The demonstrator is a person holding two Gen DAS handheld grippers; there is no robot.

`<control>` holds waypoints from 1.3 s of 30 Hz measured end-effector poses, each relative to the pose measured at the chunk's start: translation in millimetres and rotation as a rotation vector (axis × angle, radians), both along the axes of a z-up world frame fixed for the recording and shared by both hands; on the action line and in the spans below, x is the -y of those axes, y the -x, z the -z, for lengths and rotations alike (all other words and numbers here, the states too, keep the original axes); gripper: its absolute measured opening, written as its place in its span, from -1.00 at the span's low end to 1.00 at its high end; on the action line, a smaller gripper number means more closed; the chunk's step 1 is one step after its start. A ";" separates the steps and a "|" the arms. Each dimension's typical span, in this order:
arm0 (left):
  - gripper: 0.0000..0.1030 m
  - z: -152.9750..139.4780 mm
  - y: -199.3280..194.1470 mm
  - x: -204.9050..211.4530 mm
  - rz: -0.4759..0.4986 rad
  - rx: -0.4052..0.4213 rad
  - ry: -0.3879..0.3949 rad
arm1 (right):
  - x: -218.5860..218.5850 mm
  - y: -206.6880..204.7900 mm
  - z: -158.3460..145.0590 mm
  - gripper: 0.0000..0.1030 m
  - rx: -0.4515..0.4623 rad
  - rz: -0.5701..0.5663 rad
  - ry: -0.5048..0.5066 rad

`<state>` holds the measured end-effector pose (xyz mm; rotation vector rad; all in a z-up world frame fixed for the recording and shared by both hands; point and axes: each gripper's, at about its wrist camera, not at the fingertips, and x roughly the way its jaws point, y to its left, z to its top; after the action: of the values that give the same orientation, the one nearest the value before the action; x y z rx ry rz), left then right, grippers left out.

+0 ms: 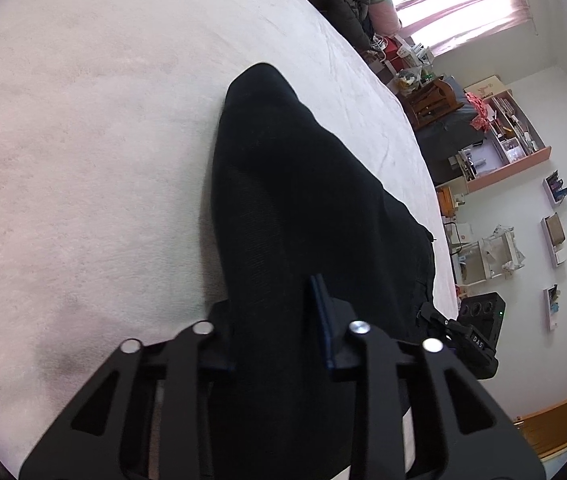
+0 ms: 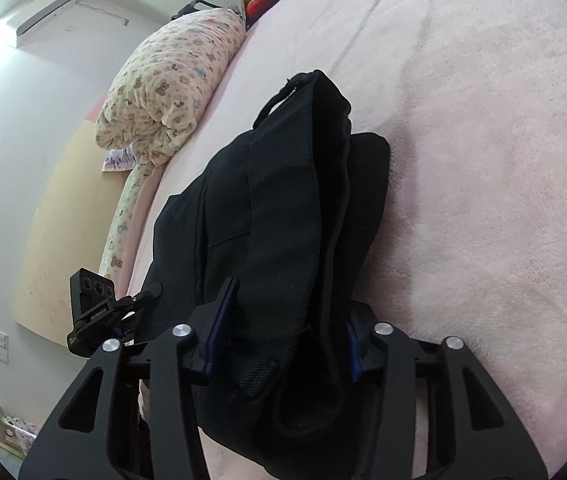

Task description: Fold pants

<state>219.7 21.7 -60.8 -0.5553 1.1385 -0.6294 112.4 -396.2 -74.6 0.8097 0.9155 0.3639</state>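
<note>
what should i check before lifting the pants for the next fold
1. Left tool has black pants between its fingers: ok.
2. Right tool closed on bunched cloth: ok.
3. How many layers each tool holds: cannot tell.
4. Pants lying flat: not ok, the right-hand end is bunched in ridges.
5. Bare pink bed cover ahead to lay the fold on: ok.
6. Patterned pillow apart from the pants: ok.

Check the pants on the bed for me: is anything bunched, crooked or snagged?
The black pants are bunched into thick uneven layers in the right claw, with a loop of fabric sticking up at the far end. At the left claw the cloth lies smoother. Nothing looks damaged on the pink bed cover.
</note>
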 end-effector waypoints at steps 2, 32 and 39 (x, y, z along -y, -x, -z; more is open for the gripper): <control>-0.63 -1.5 -0.3 -1.1 -0.003 0.020 -0.005 | 0.4 0.7 -2.0 -0.17 0.016 0.001 -0.005; -0.83 -66.9 21.2 13.0 -0.055 0.267 0.026 | 15.6 9.8 -53.8 -0.30 0.275 0.054 -0.167; -0.82 -87.2 -4.9 45.8 -0.053 0.314 -0.075 | 30.2 -21.7 -63.1 -0.30 0.278 0.100 -0.176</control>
<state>224.6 -24.1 26.4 -0.4042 0.8453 -0.6012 134.1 -426.4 -11.6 0.9365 0.5873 0.4614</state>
